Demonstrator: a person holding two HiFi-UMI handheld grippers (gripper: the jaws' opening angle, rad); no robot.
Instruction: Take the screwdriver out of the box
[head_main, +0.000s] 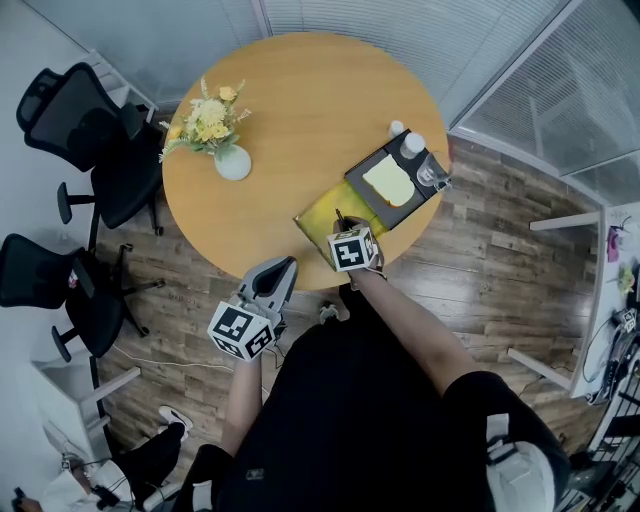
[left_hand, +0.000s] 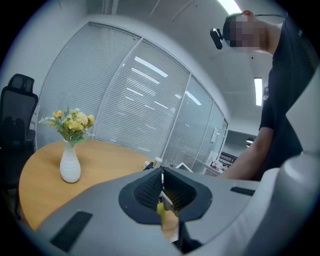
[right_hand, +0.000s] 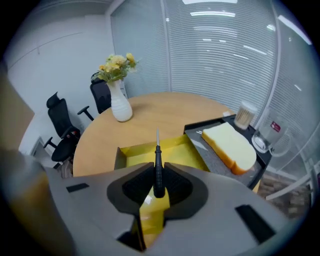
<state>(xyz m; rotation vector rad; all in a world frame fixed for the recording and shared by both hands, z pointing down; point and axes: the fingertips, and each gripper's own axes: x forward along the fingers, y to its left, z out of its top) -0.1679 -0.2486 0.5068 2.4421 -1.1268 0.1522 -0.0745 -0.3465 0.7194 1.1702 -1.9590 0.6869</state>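
Observation:
My right gripper hangs over the open yellow box at the round table's near edge, shut on the screwdriver. In the right gripper view the screwdriver's black handle is clamped between the pads. Its thin metal shaft points away over the yellow box, clear of the box floor. My left gripper is held off the table's near edge to the left, its jaws together with nothing between them.
A black tray just right of the box carries a slice of bread, small bottles and a glass mug. A white vase of yellow flowers stands at the table's left. Black office chairs stand on the floor to the left.

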